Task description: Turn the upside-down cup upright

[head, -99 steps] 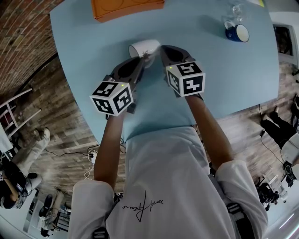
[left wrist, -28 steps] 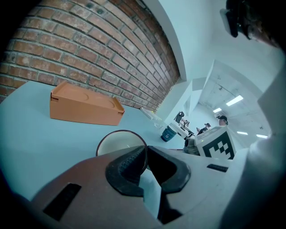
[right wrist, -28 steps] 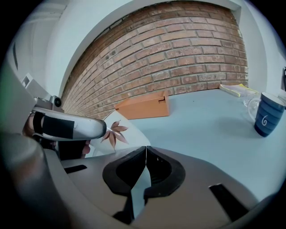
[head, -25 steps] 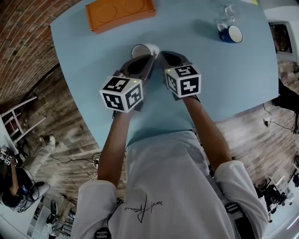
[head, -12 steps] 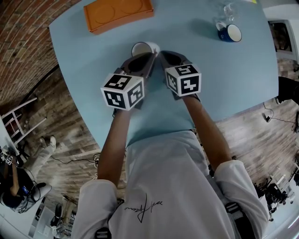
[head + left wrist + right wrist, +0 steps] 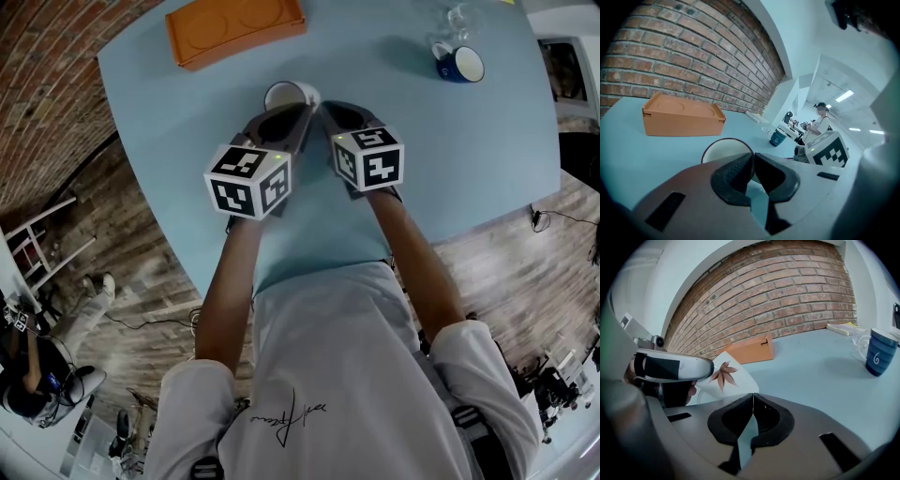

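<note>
Turning is under way, I judge: the left gripper's (image 6: 752, 161) jaws pinch the rim wall of the tilted maple-leaf cup (image 6: 723, 151), mouth facing back along them; the right gripper's (image 6: 753, 401) jaws are clenched on nothing, cup just ahead-left; next, finish rolling it and set the base on the bench (image 6: 450, 141)

Head view: cup (image 6: 290, 95) shows its mouth only; the body lies behind the left tool (image 6: 303, 113). Orange box (image 6: 234, 28) and glass (image 6: 457, 17) are cut by the far picture edge. Left gripper view: the tool covers the cup's near wall.
</note>
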Available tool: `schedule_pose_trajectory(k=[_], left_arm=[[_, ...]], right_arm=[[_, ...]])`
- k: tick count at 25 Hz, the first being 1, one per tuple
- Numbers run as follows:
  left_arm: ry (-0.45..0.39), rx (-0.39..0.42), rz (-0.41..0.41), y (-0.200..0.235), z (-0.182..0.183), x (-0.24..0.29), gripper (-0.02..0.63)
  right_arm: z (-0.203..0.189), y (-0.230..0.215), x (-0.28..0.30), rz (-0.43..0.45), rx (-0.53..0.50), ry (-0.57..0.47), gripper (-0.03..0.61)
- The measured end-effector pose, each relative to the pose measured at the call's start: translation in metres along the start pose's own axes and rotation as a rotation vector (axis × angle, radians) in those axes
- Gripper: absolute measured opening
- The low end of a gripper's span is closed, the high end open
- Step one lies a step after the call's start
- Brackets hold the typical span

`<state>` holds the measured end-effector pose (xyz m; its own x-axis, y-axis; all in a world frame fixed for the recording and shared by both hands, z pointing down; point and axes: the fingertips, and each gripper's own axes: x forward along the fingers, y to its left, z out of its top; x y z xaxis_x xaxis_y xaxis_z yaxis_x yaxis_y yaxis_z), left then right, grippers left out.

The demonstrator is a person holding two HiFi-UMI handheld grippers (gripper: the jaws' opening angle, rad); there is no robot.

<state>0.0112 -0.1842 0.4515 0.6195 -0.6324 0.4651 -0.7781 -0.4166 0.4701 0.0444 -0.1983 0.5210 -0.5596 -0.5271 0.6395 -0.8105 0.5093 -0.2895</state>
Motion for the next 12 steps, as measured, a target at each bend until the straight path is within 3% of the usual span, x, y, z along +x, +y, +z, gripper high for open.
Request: schedule_pose_trajectory(k=[12], left_arm=[[-0.009, 0.024, -0.021, -0.0092, 0.008, 0.0059, 0.022]], right_arm=[[-0.0015, -0.0065, 0.0001, -0.009, 0.011, 0.001, 0.021]])
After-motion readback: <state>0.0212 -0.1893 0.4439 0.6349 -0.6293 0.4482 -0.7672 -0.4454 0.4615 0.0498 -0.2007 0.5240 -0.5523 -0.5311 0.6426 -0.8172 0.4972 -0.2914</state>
